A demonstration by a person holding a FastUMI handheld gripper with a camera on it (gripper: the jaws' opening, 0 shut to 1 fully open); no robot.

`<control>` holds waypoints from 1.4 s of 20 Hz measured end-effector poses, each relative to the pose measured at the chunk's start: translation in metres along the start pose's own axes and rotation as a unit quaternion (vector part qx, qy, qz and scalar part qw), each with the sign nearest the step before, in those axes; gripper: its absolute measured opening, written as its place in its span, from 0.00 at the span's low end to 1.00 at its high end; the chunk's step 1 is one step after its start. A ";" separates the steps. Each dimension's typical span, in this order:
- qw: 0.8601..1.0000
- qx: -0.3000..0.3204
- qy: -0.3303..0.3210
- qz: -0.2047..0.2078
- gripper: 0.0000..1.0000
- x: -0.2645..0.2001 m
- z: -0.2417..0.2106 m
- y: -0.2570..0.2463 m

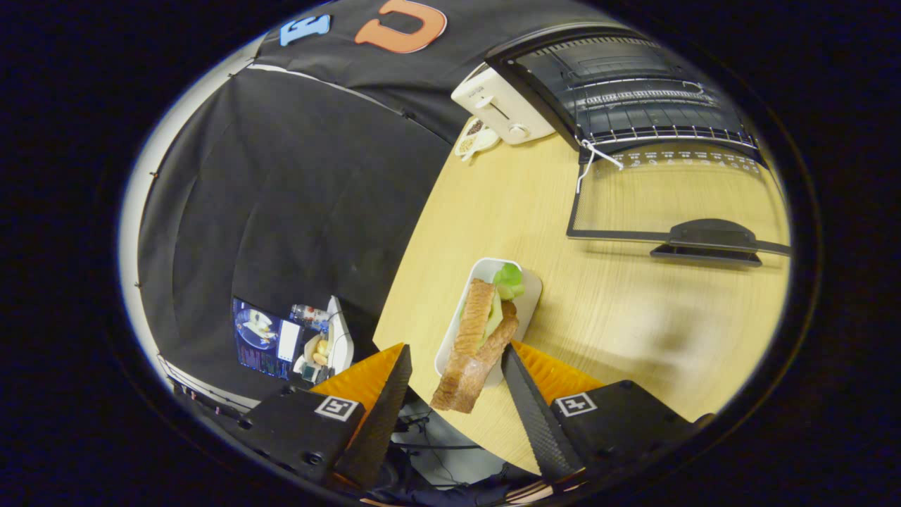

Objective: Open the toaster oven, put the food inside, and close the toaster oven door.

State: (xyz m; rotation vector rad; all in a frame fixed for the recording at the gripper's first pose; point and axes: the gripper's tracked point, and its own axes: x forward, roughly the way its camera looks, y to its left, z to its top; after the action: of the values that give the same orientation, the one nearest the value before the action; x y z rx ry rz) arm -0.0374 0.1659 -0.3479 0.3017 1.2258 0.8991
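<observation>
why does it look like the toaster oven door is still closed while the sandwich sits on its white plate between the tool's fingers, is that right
Not quite: the gripper view shows the toaster oven door folded down open. The sandwich does sit on its white plate, between the open tool's fingers.

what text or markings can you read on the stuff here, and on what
Toaster: small print near its top, too blurred to read.
Toaster oven door: a row of white marks along the glass by the hinge, too small to read.
Gripper: a square coded tag on each finger mount, no words.
Sandwich, tray: none.

bright overhead light | soft shadows on table (633, 310) | fisheye bending at edges | sharp focus
</observation>
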 end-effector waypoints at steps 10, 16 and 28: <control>0.995 0.098 0.010 -0.011 0.54 0.015 -0.006 -0.008; 0.997 0.077 -0.017 0.007 0.41 -0.002 -0.013 0.010; 0.979 0.082 -0.156 0.106 0.41 -0.079 0.023 0.006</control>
State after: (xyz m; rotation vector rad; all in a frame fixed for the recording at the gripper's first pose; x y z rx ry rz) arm -0.0239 0.1178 -0.2829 0.6902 0.9888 0.8934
